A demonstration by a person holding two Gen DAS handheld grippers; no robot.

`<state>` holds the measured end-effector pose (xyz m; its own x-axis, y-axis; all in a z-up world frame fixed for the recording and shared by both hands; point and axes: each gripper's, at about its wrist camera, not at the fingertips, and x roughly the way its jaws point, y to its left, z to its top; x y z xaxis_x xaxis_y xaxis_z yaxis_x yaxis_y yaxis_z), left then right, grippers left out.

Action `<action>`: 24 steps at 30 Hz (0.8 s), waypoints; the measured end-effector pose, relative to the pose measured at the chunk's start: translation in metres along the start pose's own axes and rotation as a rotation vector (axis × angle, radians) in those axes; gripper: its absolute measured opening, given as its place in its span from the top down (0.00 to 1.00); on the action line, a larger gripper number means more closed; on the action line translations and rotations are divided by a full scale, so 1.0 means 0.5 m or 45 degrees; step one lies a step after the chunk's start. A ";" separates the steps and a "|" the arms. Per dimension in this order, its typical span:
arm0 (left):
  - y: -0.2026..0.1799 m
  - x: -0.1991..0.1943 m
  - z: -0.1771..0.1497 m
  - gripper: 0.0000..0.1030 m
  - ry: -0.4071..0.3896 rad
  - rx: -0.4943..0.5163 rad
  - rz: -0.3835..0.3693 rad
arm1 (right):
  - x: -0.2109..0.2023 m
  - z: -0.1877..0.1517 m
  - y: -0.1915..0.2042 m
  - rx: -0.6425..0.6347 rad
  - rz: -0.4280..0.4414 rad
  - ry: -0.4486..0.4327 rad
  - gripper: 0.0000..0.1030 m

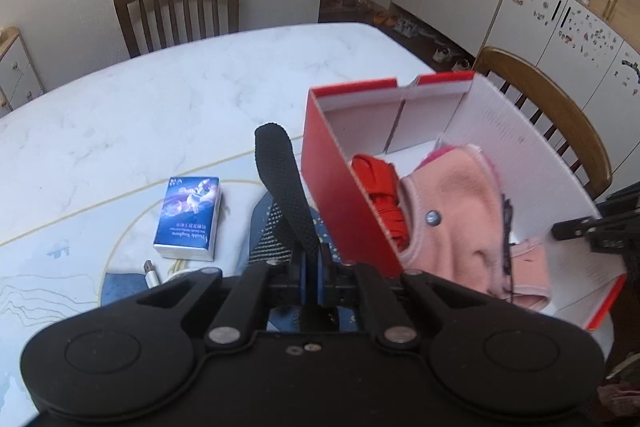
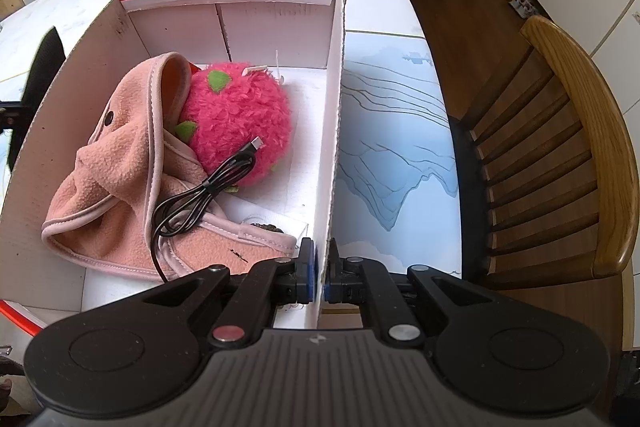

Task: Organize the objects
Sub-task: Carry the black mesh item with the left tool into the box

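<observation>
**Left gripper pinching black strap; right gripper clamped on box wall**

Left gripper: jaws closed on a black textured strap. The strap stands up out of the pinch and curves away from the camera, its free end above the table, just outside the box's red left wall.

Right gripper: jaws closed on the right wall of the red-and-white cardboard box, one pad inside the box, one outside, near the box's near right corner.

Box contents, right wrist view: pink fleece garment along the left wall; pink fuzzy plush with green spots toward the middle, partly tucked under the garment's edge; coiled black USB cable lying over both. A clear plastic item sits at the near right corner, contents unclear. Left wrist view adds a red folded item against the left wall, beside the garment.

On the table outside the box, near its left side: blue tissue pack, and a white cable plug on a blue cloth at the near edge. Wooden chair at the table's right edge.
</observation>
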<state>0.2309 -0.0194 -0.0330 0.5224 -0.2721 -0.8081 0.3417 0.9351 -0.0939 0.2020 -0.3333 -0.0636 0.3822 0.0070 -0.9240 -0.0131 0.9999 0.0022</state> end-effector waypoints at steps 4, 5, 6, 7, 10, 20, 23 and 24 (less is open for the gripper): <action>-0.003 -0.041 0.010 0.98 -0.027 0.006 0.000 | -0.001 -0.003 -0.003 0.001 0.012 -0.011 0.96; -0.002 -0.050 0.014 0.98 -0.029 0.005 -0.001 | -0.002 -0.004 -0.003 0.001 0.015 -0.014 0.96; -0.003 -0.058 0.018 0.98 -0.031 0.006 -0.002 | -0.002 -0.004 -0.004 0.000 0.017 -0.015 0.96; -0.005 -0.069 0.021 0.98 -0.036 0.011 -0.001 | -0.002 -0.004 -0.004 0.000 0.019 -0.017 0.96; -0.017 -0.095 0.035 0.98 -0.058 0.047 0.003 | -0.003 -0.006 -0.006 -0.003 0.026 -0.020 0.96; -0.068 -0.161 0.097 0.98 -0.170 0.124 -0.040 | -0.006 -0.008 -0.009 -0.003 0.041 -0.026 0.96; -0.098 -0.161 0.110 0.98 -0.191 0.146 -0.087 | -0.007 -0.008 -0.010 -0.004 0.045 -0.027 0.96; -0.110 -0.162 0.113 0.98 -0.197 0.154 -0.107 | -0.007 -0.008 -0.010 -0.004 0.046 -0.027 0.96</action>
<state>0.2141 -0.0618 0.0705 0.5988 -0.3884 -0.7004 0.4755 0.8761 -0.0793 0.1971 -0.3382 -0.0620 0.4007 0.0430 -0.9152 -0.0297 0.9990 0.0340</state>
